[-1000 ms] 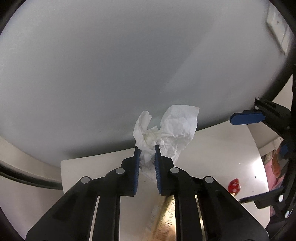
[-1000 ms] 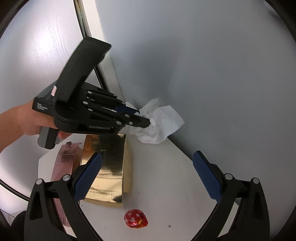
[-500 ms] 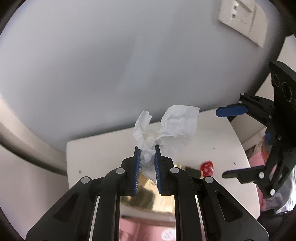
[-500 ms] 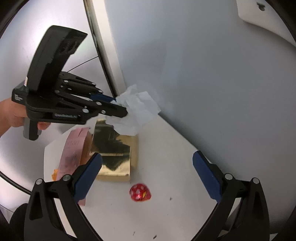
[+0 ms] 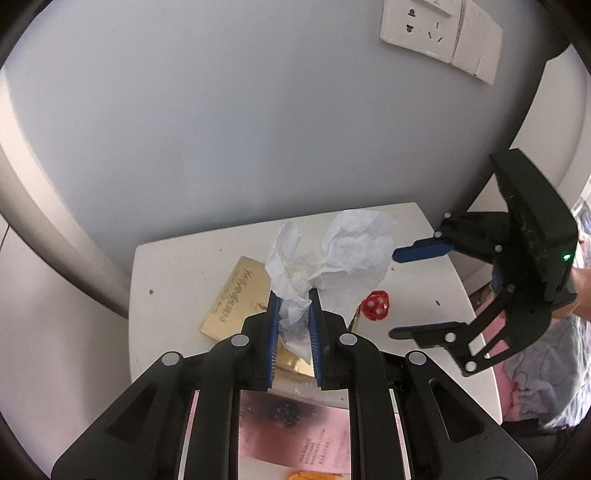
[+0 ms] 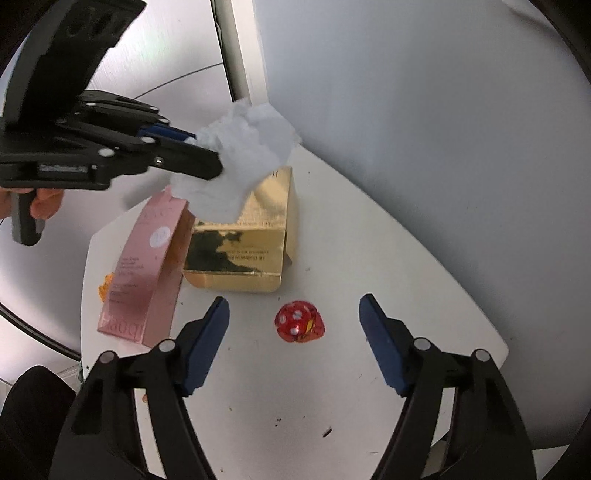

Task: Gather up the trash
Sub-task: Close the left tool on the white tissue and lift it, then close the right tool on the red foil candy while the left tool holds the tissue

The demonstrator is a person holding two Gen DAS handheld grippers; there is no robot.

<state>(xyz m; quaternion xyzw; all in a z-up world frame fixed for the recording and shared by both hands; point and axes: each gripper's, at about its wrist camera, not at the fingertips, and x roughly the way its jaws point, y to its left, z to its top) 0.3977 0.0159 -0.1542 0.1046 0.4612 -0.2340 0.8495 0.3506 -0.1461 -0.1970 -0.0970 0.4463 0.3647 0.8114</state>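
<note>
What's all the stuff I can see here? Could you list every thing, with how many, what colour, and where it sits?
tissue: one, white, crumpled, held above the table in the left tongs
gold box: one, shiny gold, lying on the table near the wall
pink box: one, pink, lying at the table's edge beside the gold box
wrapper: one, red with white dots, on the table between the right tongs' fingers
orange scrap: one, orange, at the table's edge by the pink box
table: one, white
socket: one, white, on the wall
left tongs: black with blue pads, shut on the tissue
right tongs: black with blue pads, open
</note>
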